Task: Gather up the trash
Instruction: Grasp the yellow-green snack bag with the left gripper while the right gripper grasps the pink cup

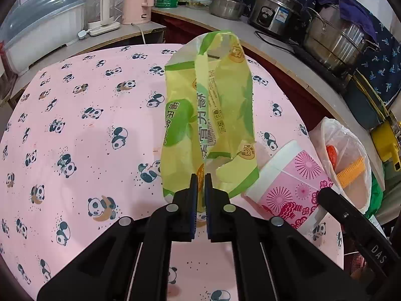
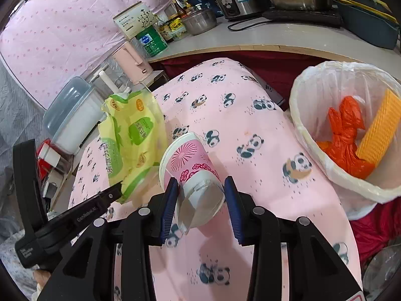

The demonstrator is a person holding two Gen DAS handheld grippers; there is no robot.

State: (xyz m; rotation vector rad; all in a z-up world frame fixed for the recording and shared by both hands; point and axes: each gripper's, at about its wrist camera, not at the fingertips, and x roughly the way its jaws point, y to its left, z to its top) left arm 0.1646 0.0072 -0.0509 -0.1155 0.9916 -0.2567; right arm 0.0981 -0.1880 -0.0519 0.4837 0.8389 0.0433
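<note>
My left gripper [image 1: 201,179] is shut on the edge of a yellow-green plastic wrapper [image 1: 213,110], which stands up in front of it above the pink panda tablecloth [image 1: 82,130]. In the right wrist view the wrapper [image 2: 132,145] hangs at the left with the left gripper [image 2: 114,193] clamped on it. My right gripper [image 2: 200,188] is shut on the base of a pink and white paper cup [image 2: 190,165], held on its side with the rim pointing away. The cup [image 1: 288,183] also shows at the lower right of the left wrist view.
A lined bin [image 2: 320,135] at the table's right edge holds an orange bag [image 2: 345,135] and a yellow sponge [image 2: 381,130]. Behind the table, a counter [image 1: 263,40] carries steel pots, a rice cooker, jars and a pink kettle [image 1: 136,0]. A lidded plastic box [image 1: 37,30] stands left.
</note>
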